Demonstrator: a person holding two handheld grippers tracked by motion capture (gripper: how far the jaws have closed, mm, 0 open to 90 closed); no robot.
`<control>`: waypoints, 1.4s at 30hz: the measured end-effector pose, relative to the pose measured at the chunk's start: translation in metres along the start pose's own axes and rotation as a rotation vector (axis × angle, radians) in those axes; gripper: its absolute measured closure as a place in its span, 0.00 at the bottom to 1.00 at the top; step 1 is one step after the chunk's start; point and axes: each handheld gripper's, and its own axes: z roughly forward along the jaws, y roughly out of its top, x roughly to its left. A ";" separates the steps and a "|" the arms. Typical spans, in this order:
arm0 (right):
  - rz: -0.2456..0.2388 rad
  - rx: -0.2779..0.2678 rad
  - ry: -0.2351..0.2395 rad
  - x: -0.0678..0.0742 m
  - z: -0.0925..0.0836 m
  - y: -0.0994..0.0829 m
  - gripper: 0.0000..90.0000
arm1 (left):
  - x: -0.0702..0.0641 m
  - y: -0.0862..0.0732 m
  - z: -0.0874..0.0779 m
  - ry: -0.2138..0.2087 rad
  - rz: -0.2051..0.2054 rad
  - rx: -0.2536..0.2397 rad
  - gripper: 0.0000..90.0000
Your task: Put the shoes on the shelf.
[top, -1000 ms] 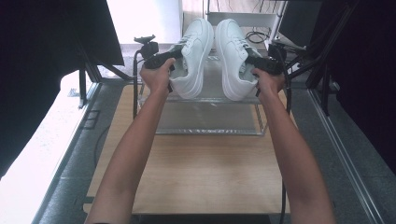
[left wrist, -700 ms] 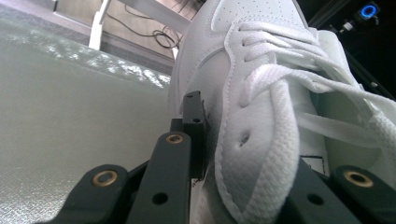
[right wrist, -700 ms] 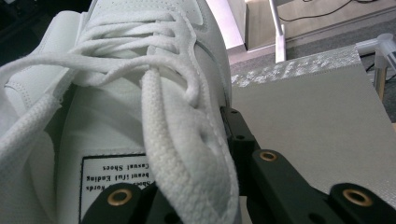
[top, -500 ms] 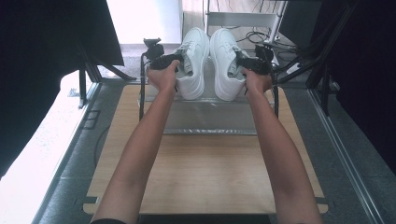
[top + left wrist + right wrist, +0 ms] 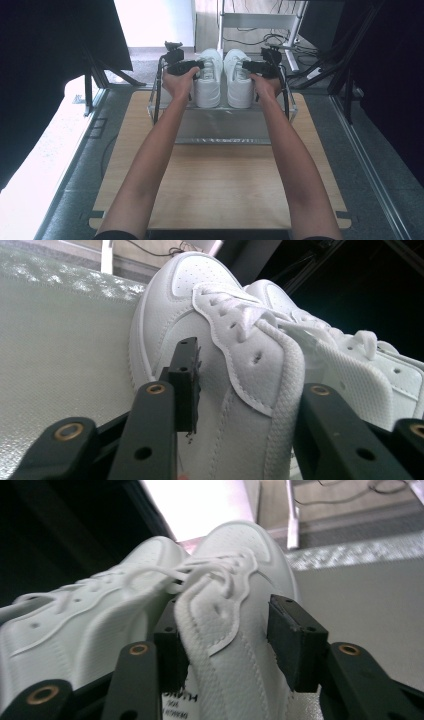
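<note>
- Both forearms reach from the near edge across the bare wooden tabletop [image 5: 220, 190] to a clear shelf-like rack [image 5: 220, 131] standing along its far edge.
- On the rack's upper level, at the middle of the far edge, two white sneakers sit side by side, heels toward the person and toes pointing away — the left sneaker [image 5: 208, 80] just beside the right sneaker [image 5: 238, 80].
- The left tool [image 5: 240, 405] straddles the collar side of the left sneaker: one jaw pad lies against the outer leather, the other jaw sits inside the padded collar — pinching that wall.
- The right tool [image 5: 225, 645] has its jaws on either side of the right sneaker's collar wall; the inner pad touches it, while I cannot tell whether the outer pad is pressing the leather.
- Beyond the rack lie pale floor and a metal stand [image 5: 260, 20] with cables.
</note>
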 end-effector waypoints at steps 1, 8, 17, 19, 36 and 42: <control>-0.023 -0.017 0.034 0.001 -0.007 0.002 0.58 | 0.000 0.000 -0.001 -0.009 0.003 -0.005 0.66; -0.101 -0.061 0.097 0.001 -0.039 0.010 0.54 | -0.014 0.007 -0.030 -0.094 0.063 -0.086 0.61; -0.209 -0.041 0.110 -0.011 -0.083 0.001 0.66 | -0.015 -0.006 -0.073 -0.070 0.154 -0.047 0.72; -0.240 -0.018 0.104 -0.015 -0.086 -0.005 0.69 | -0.013 -0.012 -0.078 -0.055 0.177 -0.030 0.76; -0.317 0.080 0.048 -0.037 -0.062 -0.050 1.00 | 0.024 -0.052 -0.070 -0.013 0.215 0.098 0.98; -0.332 0.078 0.051 -0.034 -0.059 -0.055 1.00 | 0.024 -0.058 -0.066 -0.015 0.225 0.121 0.99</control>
